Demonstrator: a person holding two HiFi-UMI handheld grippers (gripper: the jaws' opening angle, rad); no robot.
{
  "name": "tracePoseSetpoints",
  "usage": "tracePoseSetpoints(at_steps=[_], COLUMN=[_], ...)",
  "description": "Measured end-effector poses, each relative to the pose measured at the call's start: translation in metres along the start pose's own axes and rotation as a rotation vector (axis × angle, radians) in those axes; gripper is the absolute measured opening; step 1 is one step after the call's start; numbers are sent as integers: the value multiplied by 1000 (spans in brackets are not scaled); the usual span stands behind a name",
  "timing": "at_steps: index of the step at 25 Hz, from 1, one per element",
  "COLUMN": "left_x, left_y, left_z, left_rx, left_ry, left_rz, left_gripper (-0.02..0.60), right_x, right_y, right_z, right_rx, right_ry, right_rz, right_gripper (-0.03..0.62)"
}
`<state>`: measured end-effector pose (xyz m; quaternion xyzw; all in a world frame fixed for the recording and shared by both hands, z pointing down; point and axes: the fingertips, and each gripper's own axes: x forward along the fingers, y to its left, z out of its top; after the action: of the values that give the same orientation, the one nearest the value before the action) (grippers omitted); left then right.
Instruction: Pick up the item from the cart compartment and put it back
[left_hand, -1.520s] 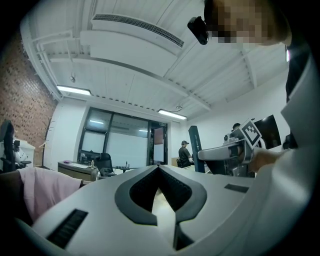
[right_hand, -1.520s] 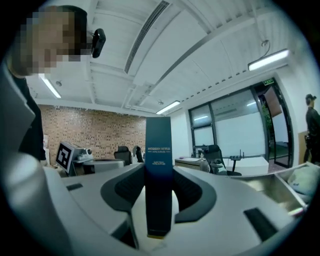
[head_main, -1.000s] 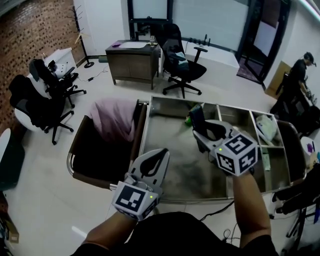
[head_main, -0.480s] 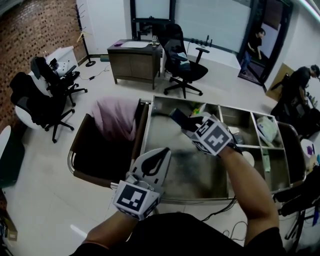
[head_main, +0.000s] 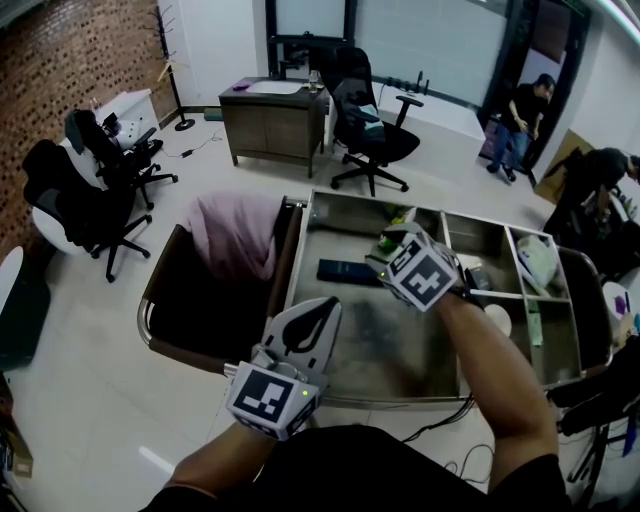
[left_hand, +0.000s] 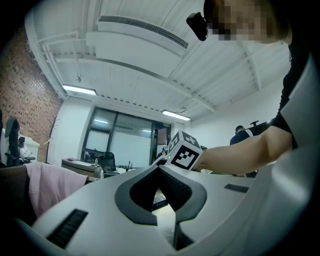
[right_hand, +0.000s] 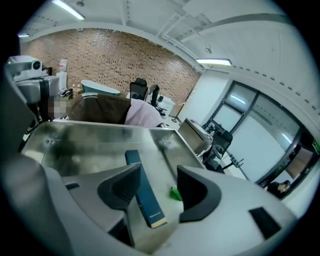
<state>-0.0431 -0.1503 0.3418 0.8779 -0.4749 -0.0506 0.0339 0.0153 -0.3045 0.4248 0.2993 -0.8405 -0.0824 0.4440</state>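
Opening jaws: right gripper (right_hand: 157, 187) is spreading; the dark blue box (right_hand: 145, 202) shows between its jaws, but the pads are off it.
Changed: a second ago the right gripper held the box up over the cart (head_main: 298, 255); now the box lies flat on the floor of the cart's big compartment, just left of the gripper.
Meaning: looks like the put-back is done; only pulling away is left.
Left gripper (head_main: 310, 322): jaws clenched on nothing, hanging at the cart's near rim.
Around: small green item (right_hand: 175, 193) just beside the box, toward the cart's far wall; pink cloth (head_main: 235, 235) over the brown bag (head_main: 185, 305) at the cart's left end; packets in the cart's right-end compartments; office chair (head_main: 375, 130) and people beyond the cart.
In the way: nothing over the box; on retreat, the green item is probably the only thing that could get brushed.
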Motion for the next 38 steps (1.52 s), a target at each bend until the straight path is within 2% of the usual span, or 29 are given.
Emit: tracePoseSetpoints(at_steps=[7, 11, 12, 14, 17, 21, 28, 38], left_x=[2, 3, 4, 5, 5, 7, 11, 16], left_y=[-1, -3, -3, -4, -4, -6, -10, -17], left_z=[-1, -1, 0, -1, -2, -1, -1, 0], left_rx=[0, 2, 2, 3, 2, 6, 12, 23], left_ry=[0, 5, 6, 4, 3, 9, 13, 23], left_rz=[-9, -11, -12, -14, -16, -16, -21, -35], left_gripper=[0, 0, 0, 0, 0, 0, 0, 0], right_x=[0, -4, -5, -10, -19, -35, -97, -197], right_y=[-2, -1, -1, -2, -1, -2, -3, 3], right_z=[-7, -6, -6, -1, 8, 13, 31, 7], right_rx=[40, 48, 68, 136, 234, 292, 430, 635], right_ry=[-6, -22, -38, -99, -180, -258, -501, -814], right_rz=[16, 12, 11, 19, 36, 29, 14, -30], right_gripper=[248, 213, 179, 14, 14, 14, 14, 14])
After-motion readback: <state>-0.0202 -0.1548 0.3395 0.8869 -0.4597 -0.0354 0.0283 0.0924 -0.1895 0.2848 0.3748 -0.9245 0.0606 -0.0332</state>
